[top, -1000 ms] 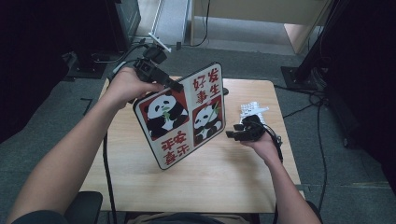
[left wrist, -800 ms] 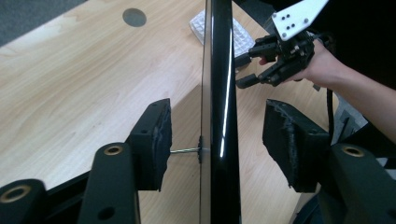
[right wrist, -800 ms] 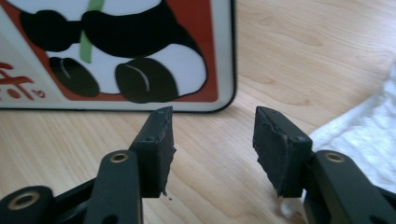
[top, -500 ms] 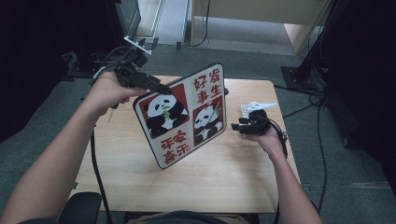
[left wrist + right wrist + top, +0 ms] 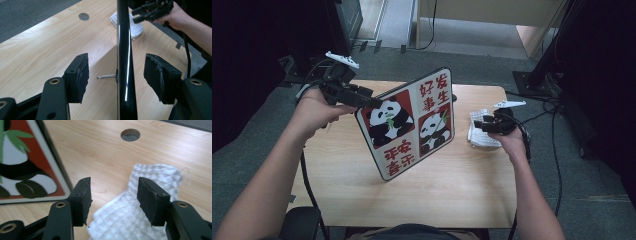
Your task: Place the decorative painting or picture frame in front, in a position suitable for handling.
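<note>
A panda picture board (image 5: 412, 125) with red characters stands tilted on the wooden table (image 5: 452, 190). My left gripper (image 5: 362, 100) is at the board's upper left edge. In the left gripper view that black edge (image 5: 124, 50) runs between the jaws of the left gripper (image 5: 116, 77) with a gap on each side; they have just been opening. A thin metal prop (image 5: 106, 76) sticks out behind the board. My right gripper (image 5: 479, 125) hovers over a white waffle cloth (image 5: 479, 139). The right gripper (image 5: 113, 200) has just been opening, the cloth (image 5: 130, 220) below, nothing between its pads.
A round cable hole (image 5: 130, 134) is in the tabletop beyond the cloth. Dark equipment and cables stand on the grey floor around the table. The near half of the table in front of the board is bare wood.
My left hand has drawn back to the left and its jaws have come off the board's corner. The right hand has shifted slightly up and right over the cloth. The board has stayed put.
</note>
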`<action>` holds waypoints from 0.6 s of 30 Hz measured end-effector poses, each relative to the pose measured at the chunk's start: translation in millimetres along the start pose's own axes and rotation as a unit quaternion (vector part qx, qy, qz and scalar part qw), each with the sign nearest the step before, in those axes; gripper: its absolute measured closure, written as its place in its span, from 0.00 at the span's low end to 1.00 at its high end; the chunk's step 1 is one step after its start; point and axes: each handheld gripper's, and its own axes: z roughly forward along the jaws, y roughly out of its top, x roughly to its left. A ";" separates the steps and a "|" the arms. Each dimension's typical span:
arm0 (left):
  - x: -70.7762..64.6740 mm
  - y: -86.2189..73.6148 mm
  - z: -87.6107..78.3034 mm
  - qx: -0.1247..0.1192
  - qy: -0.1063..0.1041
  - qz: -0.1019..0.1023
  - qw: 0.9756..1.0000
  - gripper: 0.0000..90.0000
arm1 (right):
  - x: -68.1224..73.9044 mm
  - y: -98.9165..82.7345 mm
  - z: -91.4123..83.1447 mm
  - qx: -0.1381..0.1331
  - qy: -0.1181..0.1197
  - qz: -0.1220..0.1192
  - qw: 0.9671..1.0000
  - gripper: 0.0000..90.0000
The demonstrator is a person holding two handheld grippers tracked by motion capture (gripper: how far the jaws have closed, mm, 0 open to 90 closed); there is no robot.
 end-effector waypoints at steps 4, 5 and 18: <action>-0.1 -7.9 -0.7 0.003 -0.003 0.004 1.000 0.40 | -9.4 0.4 -0.8 -0.005 -0.016 0.002 1.000 0.50; 0.4 -10.6 -1.3 0.000 -0.008 0.004 1.000 0.40 | -12.5 -0.9 -1.5 -0.007 -0.021 0.004 1.000 0.49; 10.0 -41.4 -2.3 -0.018 -0.013 -0.011 1.000 0.40 | -26.7 -16.4 15.2 0.013 -0.064 0.018 0.998 0.51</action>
